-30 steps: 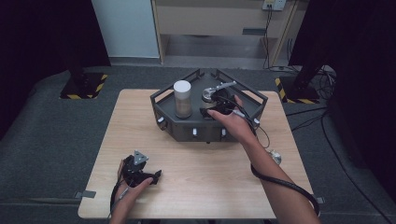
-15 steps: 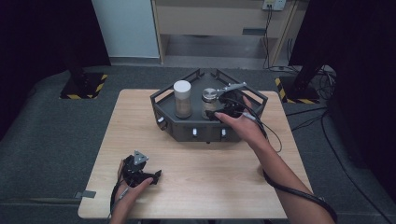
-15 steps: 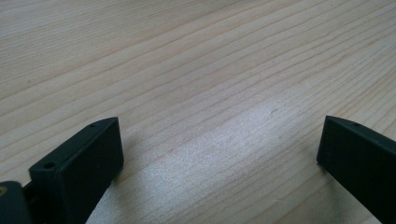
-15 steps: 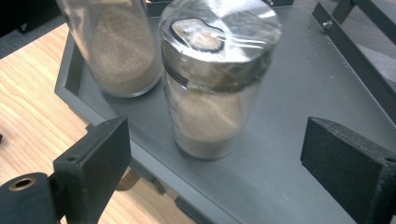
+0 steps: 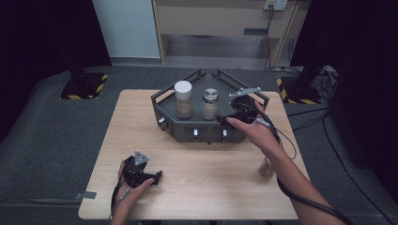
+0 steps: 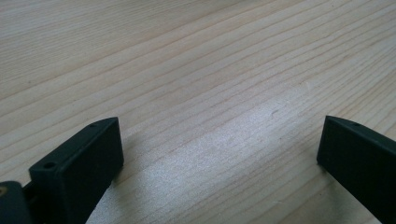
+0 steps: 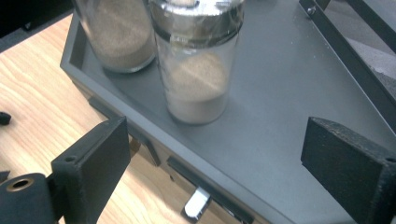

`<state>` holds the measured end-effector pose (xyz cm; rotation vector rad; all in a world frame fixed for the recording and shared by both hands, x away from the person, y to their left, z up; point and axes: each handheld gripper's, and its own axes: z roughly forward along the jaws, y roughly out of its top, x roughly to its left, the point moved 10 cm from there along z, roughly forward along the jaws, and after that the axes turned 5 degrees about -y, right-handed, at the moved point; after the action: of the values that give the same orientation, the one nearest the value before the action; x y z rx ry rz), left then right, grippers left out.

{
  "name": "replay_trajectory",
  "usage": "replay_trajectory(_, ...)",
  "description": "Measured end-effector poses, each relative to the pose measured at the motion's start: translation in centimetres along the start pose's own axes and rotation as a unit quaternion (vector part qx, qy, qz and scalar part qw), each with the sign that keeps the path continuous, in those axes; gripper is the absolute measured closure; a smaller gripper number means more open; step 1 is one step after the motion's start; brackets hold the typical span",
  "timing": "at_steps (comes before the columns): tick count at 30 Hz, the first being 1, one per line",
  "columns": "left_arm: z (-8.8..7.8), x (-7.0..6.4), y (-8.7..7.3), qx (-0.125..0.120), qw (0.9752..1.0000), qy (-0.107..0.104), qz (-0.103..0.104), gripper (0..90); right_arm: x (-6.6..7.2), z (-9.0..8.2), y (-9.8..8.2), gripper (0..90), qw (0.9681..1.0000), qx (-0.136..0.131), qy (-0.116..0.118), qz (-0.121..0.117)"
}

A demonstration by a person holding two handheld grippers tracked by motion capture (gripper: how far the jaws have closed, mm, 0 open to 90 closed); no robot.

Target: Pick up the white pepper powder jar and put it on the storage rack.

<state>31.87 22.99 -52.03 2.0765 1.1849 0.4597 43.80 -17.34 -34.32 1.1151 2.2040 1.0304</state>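
A dark grey tray (image 5: 171,123) stands at the table's far middle. In it stand a white-lidded jar (image 5: 183,99) and a metal-lidded glass shaker (image 5: 210,104), both holding brownish powder. My right gripper (image 5: 233,111) hovers over the tray's right part, open, with the shaker (image 7: 198,60) a short way ahead of its jaws and untouched. The right gripper (image 7: 215,144) holds nothing; the jar (image 7: 119,32) is behind the shaker, to the left. My left gripper (image 5: 141,172) rests low over the front left of the table. The left gripper (image 6: 219,140) is open above bare wood.
A small jar (image 5: 266,168) stands on the table at the right, beside the right forearm. The tray has raised bars (image 7: 345,51) round its rim and small tabs (image 7: 196,205) on its front wall. The wooden table (image 5: 202,187) ends close behind the left hand.
The right gripper has drawn back from the shaker toward the near right. The shaker stays upright in the tray. The left gripper has not moved.
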Motion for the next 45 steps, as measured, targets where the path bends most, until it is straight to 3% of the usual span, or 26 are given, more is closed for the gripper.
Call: replay_trajectory(45, 0.0, 0.0, 0.0, 0.000, 1.0000, 0.001, 0.000, 0.0, -1.6, -4.0, -3.8, 5.1, 1.0000, 0.001, 0.002, -0.001)
